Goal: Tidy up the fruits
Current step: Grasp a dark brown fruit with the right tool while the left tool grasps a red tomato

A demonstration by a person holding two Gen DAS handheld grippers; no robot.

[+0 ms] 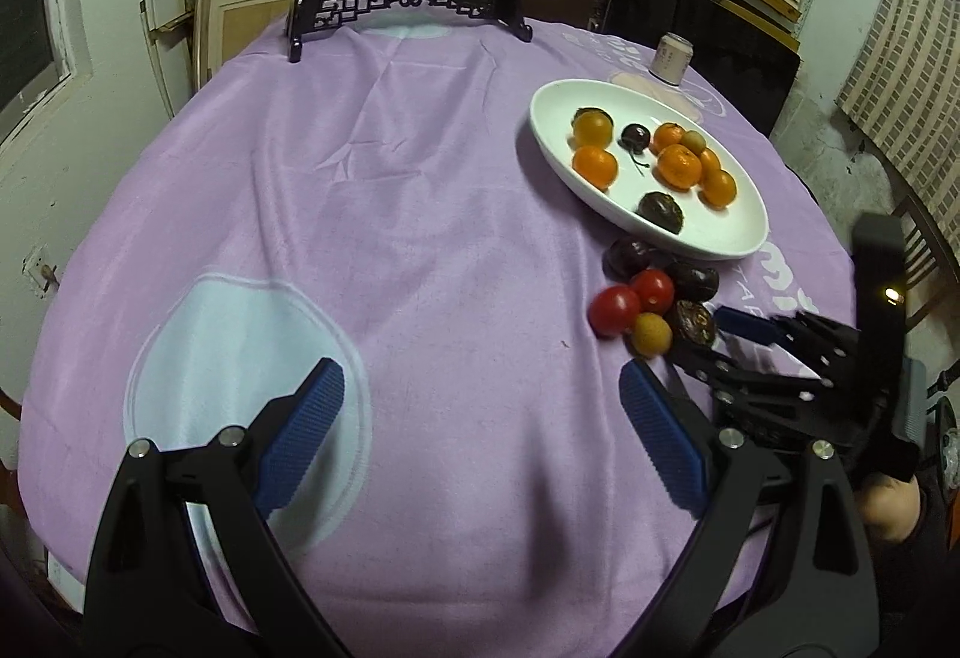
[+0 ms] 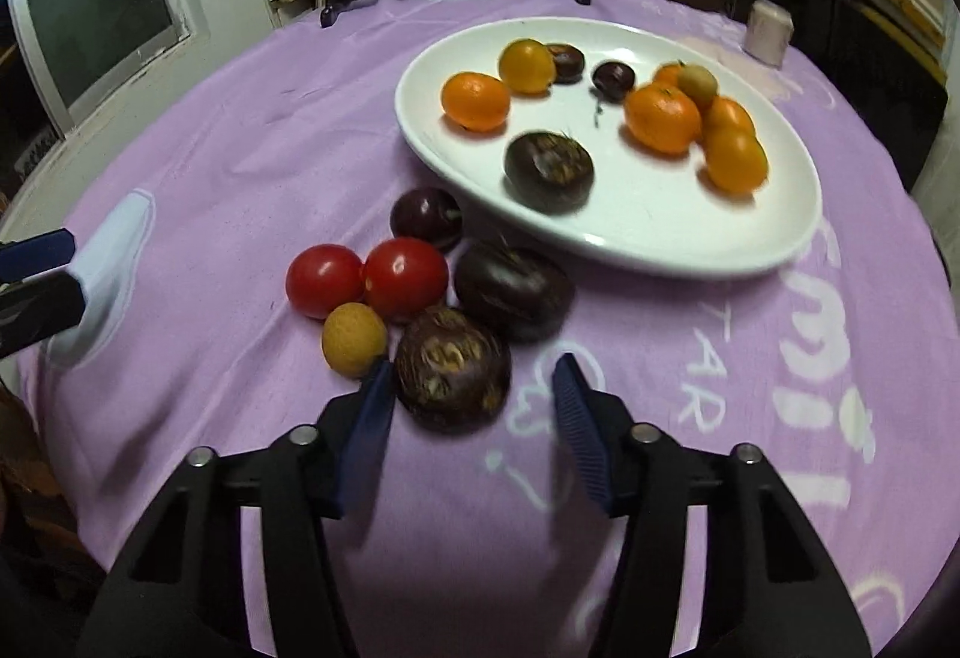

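White oval plate (image 2: 606,232) sits in the upper right of the right wrist view, on a purple cloth (image 2: 228,166). In it: approx five orange citrus (image 2: 662,116), one yellow-orange fruit (image 2: 527,65), a small pale green-yellow one (image 2: 696,81), and three dark purple fruits, the biggest (image 2: 548,170) near the plate's near rim. Far ones are a bit blurred, so the count may be off.

Outside the plate, at frame centre, a loose cluster on the cloth: two red tomatoes (image 2: 366,278) touching, a small tan fruit (image 2: 354,338) below them, and three dark fruits. One dark fruit (image 2: 426,217) sits just beside the plate rim.

Right gripper (image 2: 471,400) is at lower centre, jaws apart w/ the scarred dark fruit (image 2: 453,376) between them. Left pad (image 2: 375,400) is at the fruit's side; the right pad stands clear of it.

Left gripper (image 1: 480,430) is at the bottom of the left wrist view, jaws wide apart, nothing between them, over bare cloth. Lots of open cloth across the left and centre there. A carved dark stand (image 1: 408,6) is at the far table edge, a can (image 1: 672,57) at upper right beyond the plate.
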